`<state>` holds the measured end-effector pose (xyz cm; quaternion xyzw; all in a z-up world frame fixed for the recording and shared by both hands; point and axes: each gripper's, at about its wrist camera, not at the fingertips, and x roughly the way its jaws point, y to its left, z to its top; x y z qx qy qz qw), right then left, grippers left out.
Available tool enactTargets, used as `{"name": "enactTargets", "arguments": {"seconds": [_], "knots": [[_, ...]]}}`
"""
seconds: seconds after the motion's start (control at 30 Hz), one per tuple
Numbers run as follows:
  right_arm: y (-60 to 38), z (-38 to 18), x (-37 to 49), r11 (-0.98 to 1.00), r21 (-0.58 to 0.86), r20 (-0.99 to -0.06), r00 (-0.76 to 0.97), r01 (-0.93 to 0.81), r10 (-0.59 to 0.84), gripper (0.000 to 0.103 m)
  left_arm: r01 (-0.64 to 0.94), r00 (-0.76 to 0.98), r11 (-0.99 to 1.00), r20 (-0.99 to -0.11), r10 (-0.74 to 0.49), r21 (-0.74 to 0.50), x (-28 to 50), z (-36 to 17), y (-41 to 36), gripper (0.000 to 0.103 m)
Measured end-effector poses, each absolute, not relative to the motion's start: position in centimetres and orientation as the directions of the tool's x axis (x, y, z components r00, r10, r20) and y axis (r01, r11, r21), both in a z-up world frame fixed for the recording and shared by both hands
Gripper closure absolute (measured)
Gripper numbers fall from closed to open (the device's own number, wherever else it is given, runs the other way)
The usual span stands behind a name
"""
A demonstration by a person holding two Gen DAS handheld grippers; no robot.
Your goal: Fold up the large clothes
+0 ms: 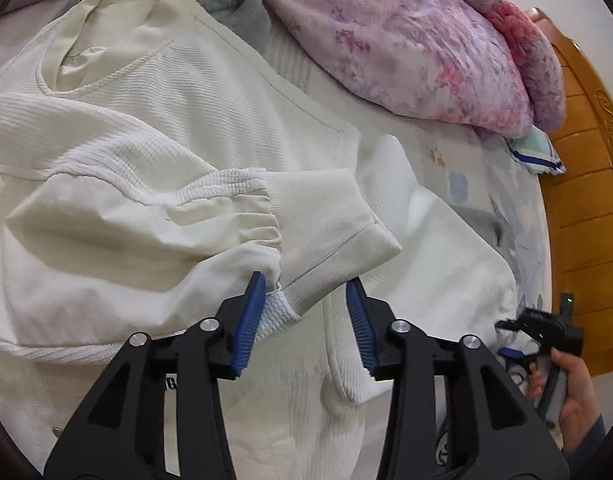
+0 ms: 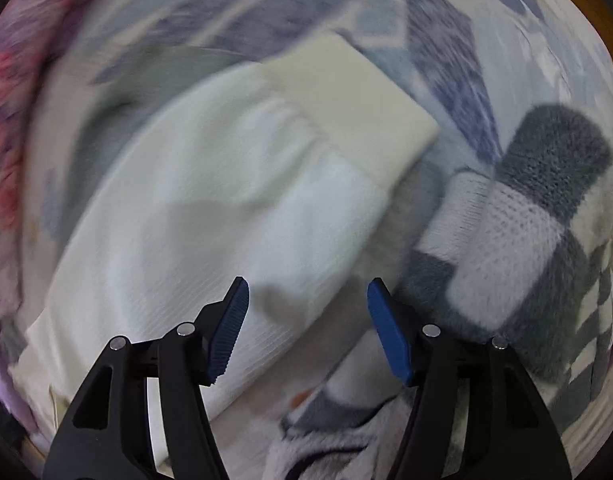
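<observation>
A pink and purple floral quilt (image 1: 418,40) lies bunched on the bed, on a pale sheet (image 1: 466,176) with blue print. A wooden headboard (image 1: 586,200) stands beside the quilt. A grey cloth (image 1: 242,12) lies near. A grey-and-white checked blanket (image 2: 538,216) lies on the sheet.

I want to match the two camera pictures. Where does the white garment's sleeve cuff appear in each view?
Left wrist view: a sleeve cuff lies at centre, folded across the white garment, just beyond the open left hand-held gripper.
Right wrist view: a cream cuff sits upper centre, blurred, beyond the open right hand-held gripper; whether it is the same sleeve I cannot tell.
Shared landmark: the pink floral quilt, at the left edge here.
</observation>
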<state>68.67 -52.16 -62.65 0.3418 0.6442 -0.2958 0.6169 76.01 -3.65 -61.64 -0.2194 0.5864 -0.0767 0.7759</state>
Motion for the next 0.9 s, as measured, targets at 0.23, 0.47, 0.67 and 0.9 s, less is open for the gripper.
{"name": "enactTargets", "arguments": {"seconds": [0.23, 0.47, 0.67, 0.9], "knots": [[-52.9, -62.2, 67.7, 0.563, 0.165, -0.986, 0.147, 0.810, 0.076, 0.089, -0.163, 0.370, 0.765, -0.758, -0.538, -0.623, 73.3, -59.2, -1.0, 0.038], [-51.2, -58.2, 66.3, 0.605, 0.177, -0.965, 0.259, 0.776, -0.050, 0.097, -0.276, 0.302, 0.823, -0.858, -0.416, -0.496, 74.4, -62.1, 0.3, 0.038], [-47.3, -52.3, 65.2, 0.652, 0.191, -0.911, 0.380, 0.733, -0.160, 0.097, -0.248, 0.113, 0.896, -0.930, -0.350, -0.367, 75.9, -66.1, -0.9, 0.038], [-35.9, -42.9, 67.7, 0.876, 0.104, -0.784, 0.581, 0.471, -0.219, 0.097, -0.235, 0.309, 0.818, -0.838, -0.450, -0.525, 74.1, -58.1, 5.3, 0.037]]}}
